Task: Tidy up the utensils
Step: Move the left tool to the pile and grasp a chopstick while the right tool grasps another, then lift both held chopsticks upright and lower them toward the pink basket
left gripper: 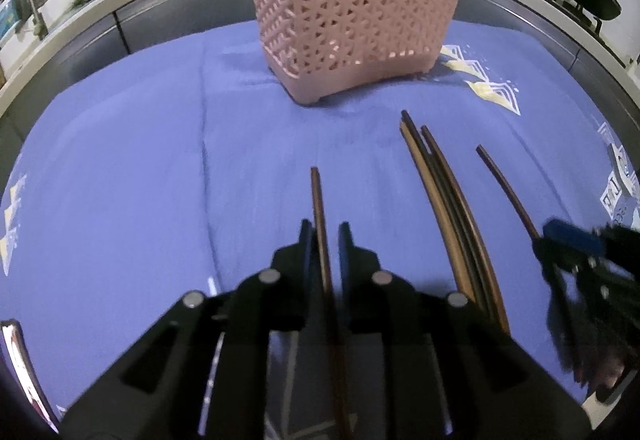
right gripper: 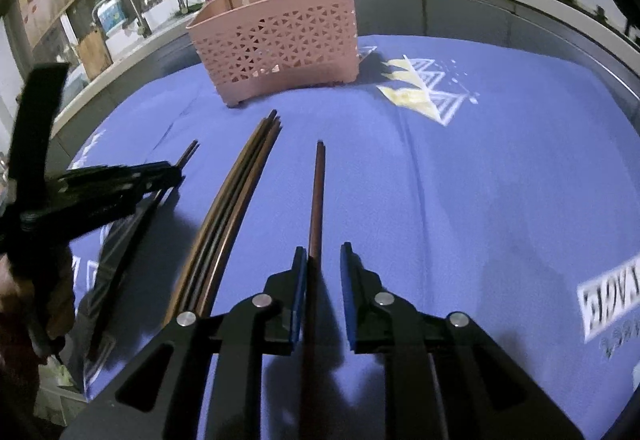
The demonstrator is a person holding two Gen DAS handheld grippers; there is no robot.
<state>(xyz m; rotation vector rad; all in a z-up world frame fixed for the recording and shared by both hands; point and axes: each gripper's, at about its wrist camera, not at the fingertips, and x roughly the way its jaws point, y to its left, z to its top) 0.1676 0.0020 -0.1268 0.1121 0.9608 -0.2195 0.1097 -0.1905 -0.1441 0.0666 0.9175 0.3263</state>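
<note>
Between each open claw's (left gripper: 325, 236) fingers lies one chopstick (left gripper: 318, 200).

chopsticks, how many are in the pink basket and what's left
Several chopsticks already stand in the pink basket. The left gripper and right gripper each straddle one chopstick, jaws open. A bundle still lies on the blue cloth.

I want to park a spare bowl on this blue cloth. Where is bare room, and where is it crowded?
Free: the blue tablecloth left of the pink perforated plastic basket and the left gripper; also right of the right gripper, around the white triangle print. Crowded: the strip between the grippers, where the bundle of dark wooden chopsticks lies.
</note>
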